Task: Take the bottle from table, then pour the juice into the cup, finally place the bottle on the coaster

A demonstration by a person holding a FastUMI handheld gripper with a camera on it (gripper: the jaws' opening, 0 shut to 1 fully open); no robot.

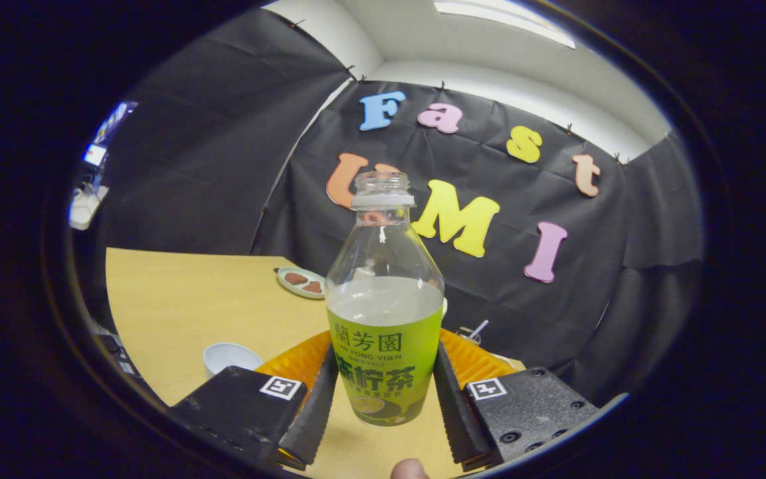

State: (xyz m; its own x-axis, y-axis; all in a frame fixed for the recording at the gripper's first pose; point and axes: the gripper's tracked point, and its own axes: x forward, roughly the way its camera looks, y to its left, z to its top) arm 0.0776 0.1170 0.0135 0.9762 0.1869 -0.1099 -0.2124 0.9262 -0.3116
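While tongs (383, 399) clamp bottle (384, 313) both sides, upright above worktop (210, 299), take step looks done; next: swing toward cup (230, 358), tip slowly.

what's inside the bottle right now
The uncapped bottle, between the hand-held gripper fingers, holds pale cloudy juice up to just above its green label. The label hides how it looks lower down.
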